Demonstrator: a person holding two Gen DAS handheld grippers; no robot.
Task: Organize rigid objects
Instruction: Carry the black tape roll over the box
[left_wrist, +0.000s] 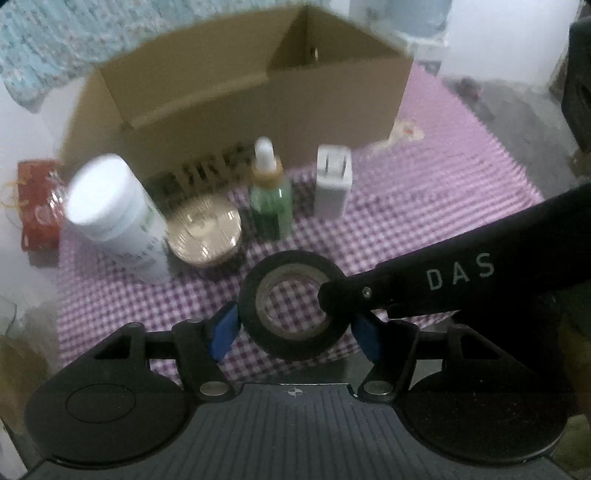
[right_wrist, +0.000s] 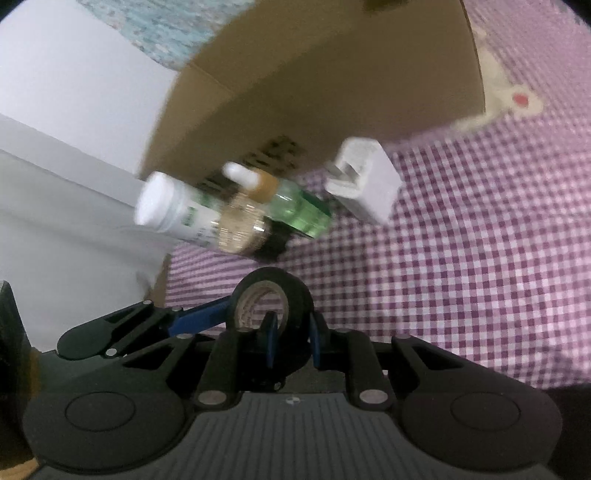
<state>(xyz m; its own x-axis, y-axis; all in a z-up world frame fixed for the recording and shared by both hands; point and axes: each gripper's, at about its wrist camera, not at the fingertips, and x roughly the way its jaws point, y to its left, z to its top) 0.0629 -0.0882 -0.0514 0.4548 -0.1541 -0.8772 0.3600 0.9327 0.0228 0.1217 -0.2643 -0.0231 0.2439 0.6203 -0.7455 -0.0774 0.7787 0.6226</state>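
I have the black roll of tape (left_wrist: 293, 304) clamped by both tools: my left gripper (left_wrist: 293, 332) squeezes its outer rim, my right gripper (right_wrist: 291, 341) pinches its wall near me. The white pill bottle (left_wrist: 114, 210), gold round tin (left_wrist: 207, 230), green dropper bottle (left_wrist: 269, 201) and white charger plug (left_wrist: 332, 181) stand on the purple checked cloth (left_wrist: 424, 206) before the open cardboard box (left_wrist: 236, 107). As I judge it, packing has barely begun.

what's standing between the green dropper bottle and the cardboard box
Nothing. In the left wrist view the green dropper bottle stands directly before the cardboard box, with only checked cloth between them.
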